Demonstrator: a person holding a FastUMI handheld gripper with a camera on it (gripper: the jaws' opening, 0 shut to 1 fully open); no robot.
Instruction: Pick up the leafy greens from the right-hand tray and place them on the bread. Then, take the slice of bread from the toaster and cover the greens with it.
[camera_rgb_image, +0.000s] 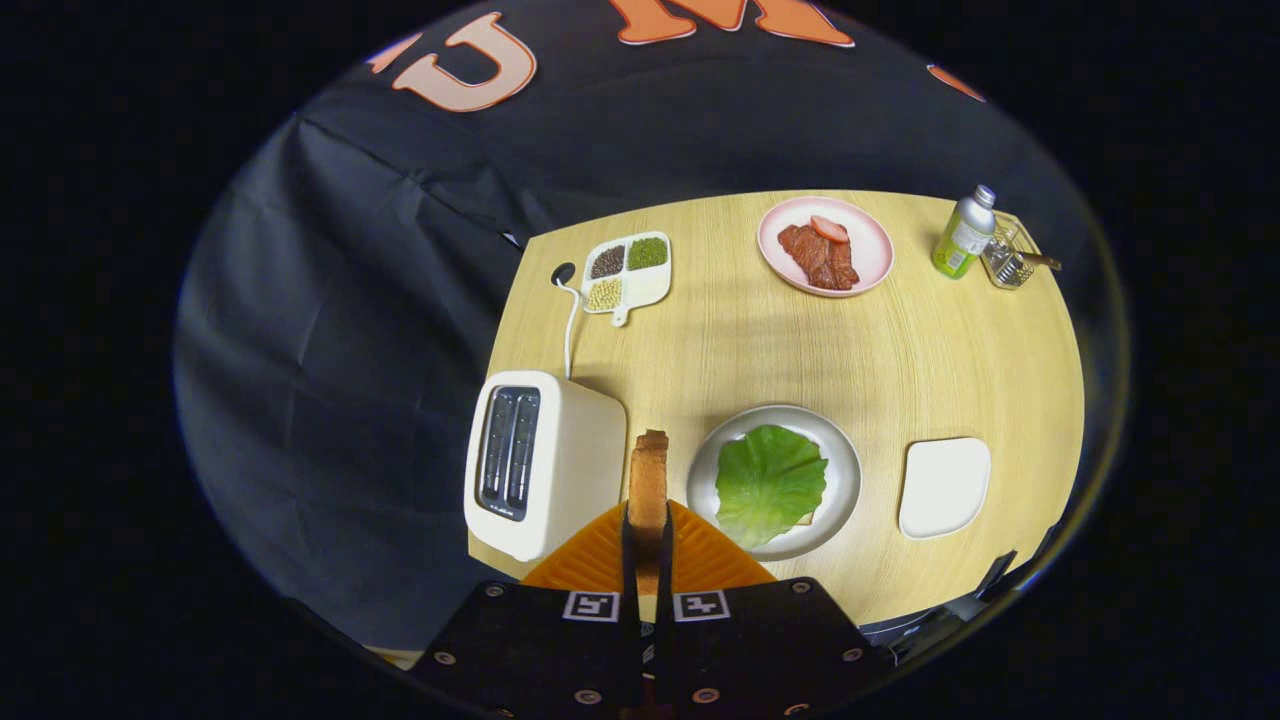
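Note:
My gripper is shut on a slice of bread, which stands on edge between the fingers, high above the table. Just left of the fingers sits the cream toaster with both slots empty. Just right of them a green lettuce leaf lies on a round grey plate, with a corner of the bread underneath peeking out. Further right lies the white tray, bare.
At the table's far side stand a pink plate with meat slices, a divided dish of beans, a green bottle and a small wire basket. The toaster's cord runs to a hole in the table.

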